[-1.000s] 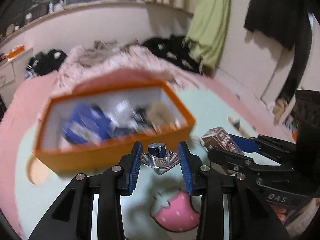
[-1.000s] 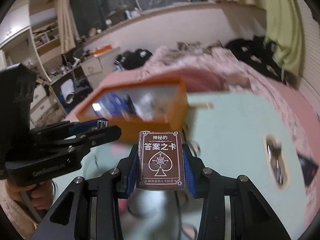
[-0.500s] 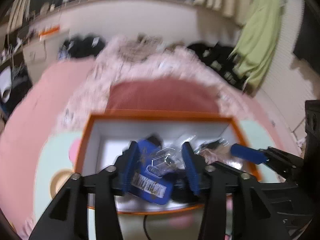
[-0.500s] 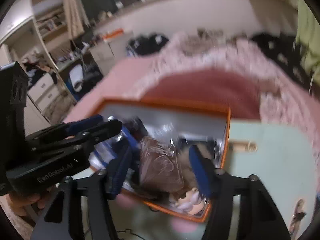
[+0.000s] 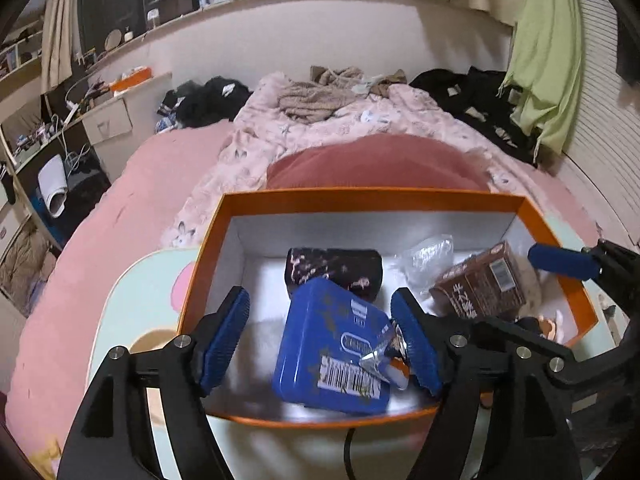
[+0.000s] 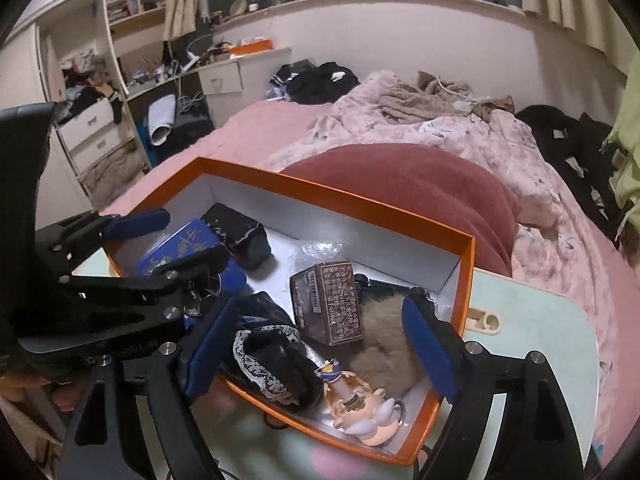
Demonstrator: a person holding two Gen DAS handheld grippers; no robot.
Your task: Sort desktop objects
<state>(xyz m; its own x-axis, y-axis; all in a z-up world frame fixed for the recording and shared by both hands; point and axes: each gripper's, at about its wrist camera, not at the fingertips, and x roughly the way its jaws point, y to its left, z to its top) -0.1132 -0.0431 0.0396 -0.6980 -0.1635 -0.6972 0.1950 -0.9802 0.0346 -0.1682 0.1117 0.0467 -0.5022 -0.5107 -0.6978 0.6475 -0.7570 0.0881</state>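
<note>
Fingers of the left gripper (image 5: pixel 320 336) stand spread wide above the orange box (image 5: pixel 372 193), grasping nothing; the silver spinning top (image 5: pixel 380 354) lies tipped on the blue tin (image 5: pixel 332 344) beside the right pad. The tin's long axis runs from near edge toward the far wall, leaning slightly right. Next to it the brown card box (image 5: pixel 480 288) lies angled, long axis slanting up to the right. From the right wrist, the right gripper (image 6: pixel 320 348) is likewise released, pads apart over the box's near corner. The card box (image 6: pixel 332 300) rests propped on fur (image 6: pixel 384 336), barcode end facing left, beside a doll figure (image 6: pixel 360 404).
</note>
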